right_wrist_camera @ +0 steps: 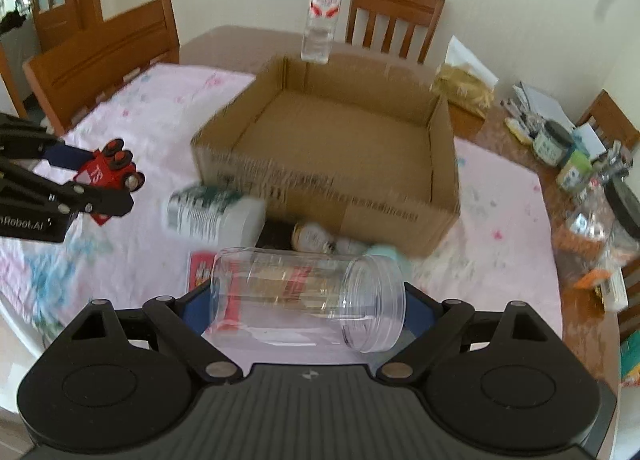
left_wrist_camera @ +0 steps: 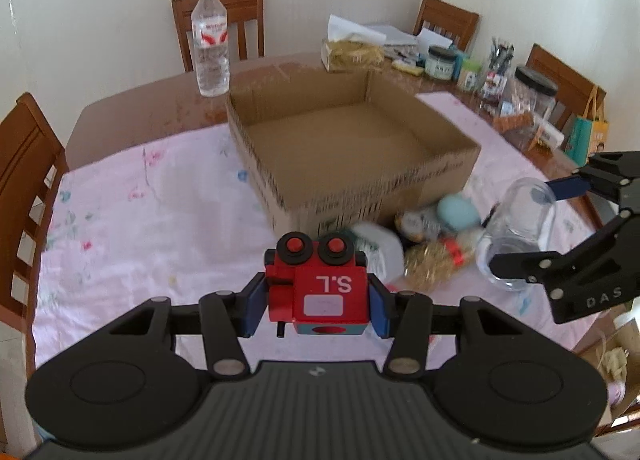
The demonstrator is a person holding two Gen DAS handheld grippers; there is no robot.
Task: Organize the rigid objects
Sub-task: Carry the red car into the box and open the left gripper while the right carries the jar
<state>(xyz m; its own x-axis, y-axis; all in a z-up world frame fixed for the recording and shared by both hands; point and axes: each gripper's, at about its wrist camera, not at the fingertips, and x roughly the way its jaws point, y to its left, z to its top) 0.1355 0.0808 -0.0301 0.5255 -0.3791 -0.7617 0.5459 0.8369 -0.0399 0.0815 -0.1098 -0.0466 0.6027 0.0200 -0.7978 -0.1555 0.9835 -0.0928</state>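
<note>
Your left gripper (left_wrist_camera: 318, 306) is clamped on the red toy train (left_wrist_camera: 318, 284), stiff and light, flat sides gripping well, while your right gripper (right_wrist_camera: 304, 306) spans the clear plastic jar (right_wrist_camera: 308, 294) lengthwise, slick and round, cardboard box (right_wrist_camera: 440, 196) just ahead.

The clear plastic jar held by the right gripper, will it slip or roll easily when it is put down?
The clear jar looks empty, so probably light. Its smooth round wall, held sideways in the right gripper, may slip. Laid sideways in the cardboard box, it would likely roll.
</note>
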